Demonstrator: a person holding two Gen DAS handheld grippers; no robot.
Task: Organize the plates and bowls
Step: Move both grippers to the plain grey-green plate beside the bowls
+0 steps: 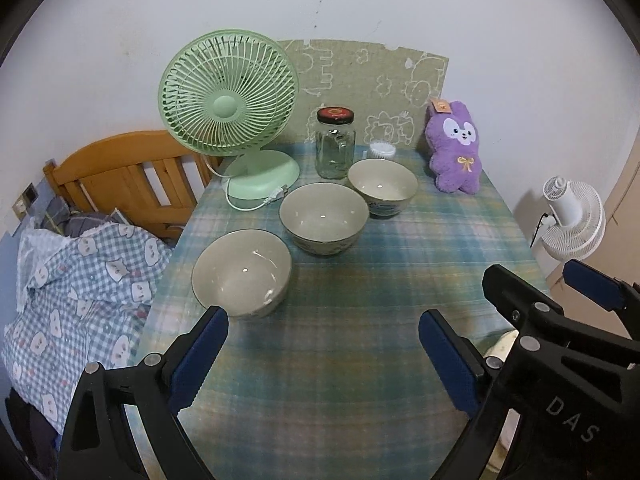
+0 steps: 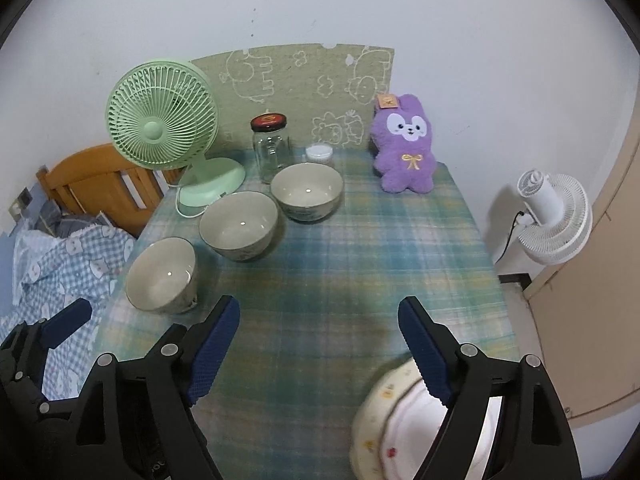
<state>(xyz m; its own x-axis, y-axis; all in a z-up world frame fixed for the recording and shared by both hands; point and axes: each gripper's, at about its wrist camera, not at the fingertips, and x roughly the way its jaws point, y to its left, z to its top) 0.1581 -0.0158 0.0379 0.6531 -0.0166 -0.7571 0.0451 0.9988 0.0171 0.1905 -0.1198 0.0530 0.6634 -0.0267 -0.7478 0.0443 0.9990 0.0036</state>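
Observation:
Three cream bowls stand in a diagonal row on the plaid table: a near bowl [image 1: 242,272] [image 2: 162,275], a middle bowl [image 1: 324,218] [image 2: 239,225] and a far bowl [image 1: 383,186] [image 2: 307,191]. A cream plate with small prints [image 2: 380,420] lies at the near right edge, under my right gripper's right finger; a sliver shows in the left wrist view [image 1: 500,348]. My left gripper [image 1: 324,354] is open and empty, just short of the near bowl. My right gripper [image 2: 320,344] is open and empty above the table's near part.
A green desk fan [image 1: 228,120] [image 2: 164,132], a glass jar with a dark lid [image 1: 335,142] [image 2: 272,148], a small white container [image 2: 319,154] and a purple plush rabbit [image 1: 454,148] [image 2: 404,146] stand at the back. A bed with a wooden headboard [image 1: 120,176] is left, a white fan [image 2: 556,216] right.

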